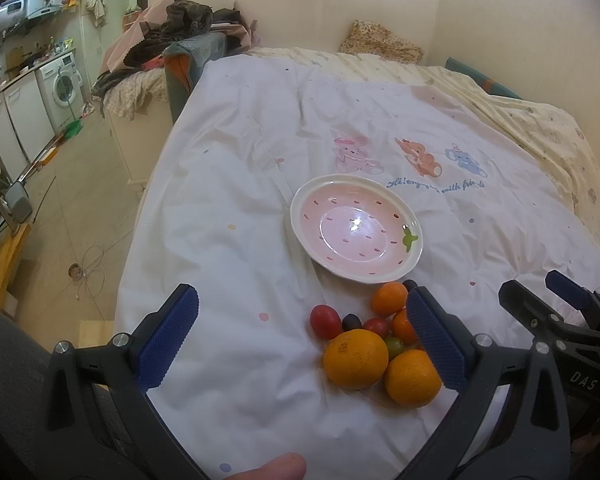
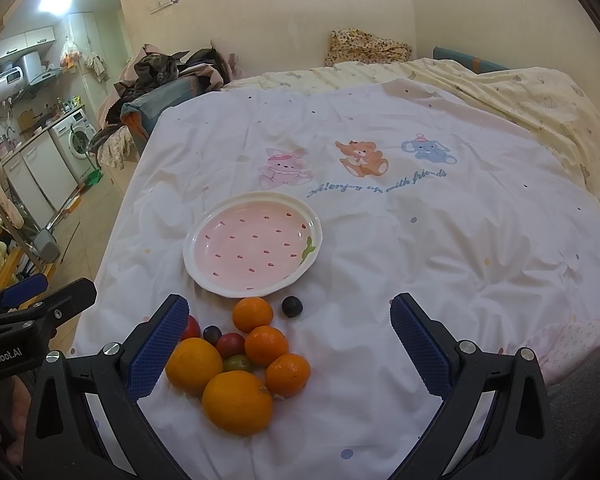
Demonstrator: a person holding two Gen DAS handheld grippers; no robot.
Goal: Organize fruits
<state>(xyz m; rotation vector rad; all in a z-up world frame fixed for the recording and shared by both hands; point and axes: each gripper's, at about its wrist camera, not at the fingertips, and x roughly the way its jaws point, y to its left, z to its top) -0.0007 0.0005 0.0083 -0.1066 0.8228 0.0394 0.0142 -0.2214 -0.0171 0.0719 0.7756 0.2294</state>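
A pink strawberry-pattern plate [image 1: 404, 266] [image 2: 204, 272] lies empty on the white bedspread. Just in front of it sits a cluster of fruit: two large oranges [image 1: 355, 358] [image 2: 238, 402], smaller mandarins [image 1: 389, 298] [image 2: 253, 314], red cherry tomatoes [image 1: 325, 321] [image 2: 230, 345], a green one [image 2: 238, 363] and dark grapes [image 2: 292, 306]. My left gripper [image 1: 300, 344] is open, held above the bed left of the fruit; its right finger hides part of the cluster. My right gripper [image 2: 288, 344] is open over the fruit. The right gripper also shows in the left wrist view [image 1: 548, 300].
The fruit and plate rest on a white cartoon-print cover [image 2: 380, 184] over a bed. A yellow quilt [image 2: 540, 96] lies at the back right. A clothes pile [image 2: 160, 72] and a kitchen with a washing machine [image 2: 78, 140] lie to the left, beyond the bed edge.
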